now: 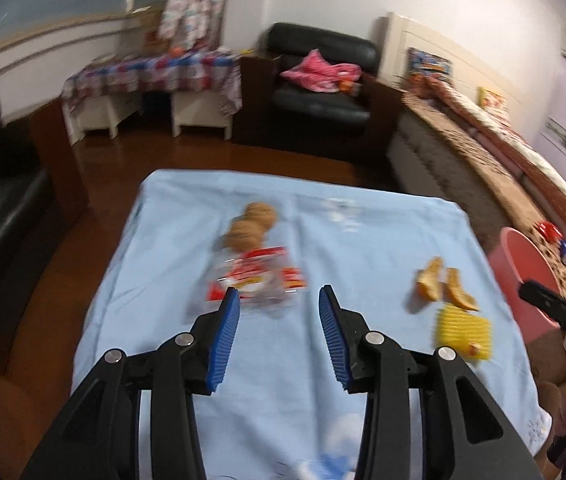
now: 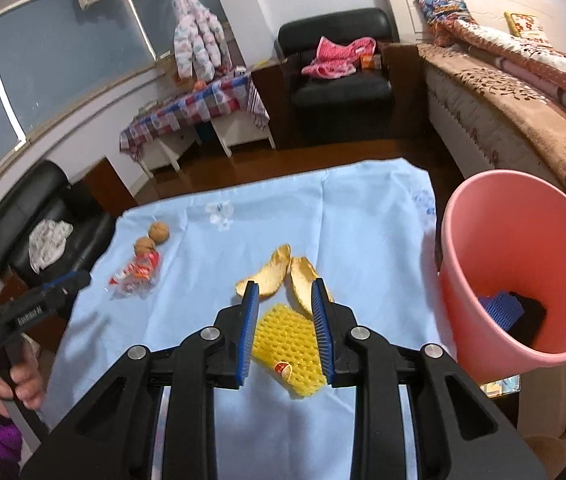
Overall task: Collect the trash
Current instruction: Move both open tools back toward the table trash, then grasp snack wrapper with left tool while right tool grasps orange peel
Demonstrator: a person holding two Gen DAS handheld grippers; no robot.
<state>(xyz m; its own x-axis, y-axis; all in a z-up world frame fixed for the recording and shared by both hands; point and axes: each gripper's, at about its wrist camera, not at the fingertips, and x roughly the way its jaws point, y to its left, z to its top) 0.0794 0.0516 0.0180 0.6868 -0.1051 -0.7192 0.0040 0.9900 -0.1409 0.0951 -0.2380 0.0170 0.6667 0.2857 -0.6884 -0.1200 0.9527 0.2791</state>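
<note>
Your right gripper [image 2: 285, 296] hovers over the yellow foam net [image 2: 289, 350] at the near edge of the blue tablecloth [image 2: 363, 220], jaws partly apart and gripping nothing. Lower it squarely so both pads straddle the net before you close. Your left gripper [image 1: 279, 300], jaws spread and empty, points at the clear snack wrapper [image 1: 257, 280]; the view is blurred, so steady it before descending. Two orange peels [image 2: 283, 276] lie just beyond the net, and walnuts [image 2: 154, 239] just beyond the wrapper. Carry each piece right to the pink bin [image 2: 519, 272] beside the table.
</note>
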